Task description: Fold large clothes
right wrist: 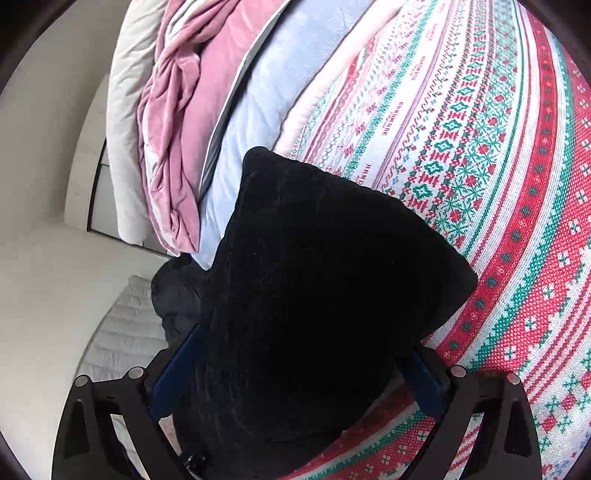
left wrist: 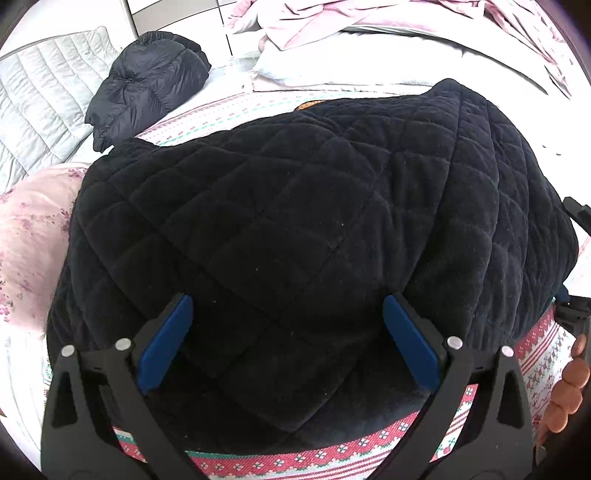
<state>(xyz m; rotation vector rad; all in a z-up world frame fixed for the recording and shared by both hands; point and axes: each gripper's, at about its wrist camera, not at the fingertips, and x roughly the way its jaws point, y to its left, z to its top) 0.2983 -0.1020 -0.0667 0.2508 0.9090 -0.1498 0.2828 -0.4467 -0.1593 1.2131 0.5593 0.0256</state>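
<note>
A large black quilted jacket (left wrist: 295, 221) lies in a folded heap on a bed with a red, green and white patterned cover (left wrist: 295, 461). My left gripper (left wrist: 288, 332) hovers just above the jacket's near part, its blue pads (left wrist: 166, 343) wide apart and empty. In the right wrist view the jacket (right wrist: 314, 277) fills the space between my right gripper's (right wrist: 295, 369) wide-spread jaws; its blue fingers (right wrist: 177, 365) straddle the fabric without pinching it. The right gripper also shows at the right edge of the left wrist view (left wrist: 576, 306), with a hand behind it.
A second black puffy garment (left wrist: 147, 85) lies at the back left beside a grey quilted pad (left wrist: 44, 103). Pink and white bedding (left wrist: 351, 29) is piled at the back. A pink floral pillow (left wrist: 33, 240) lies left. The patterned cover (right wrist: 498, 184) spreads right.
</note>
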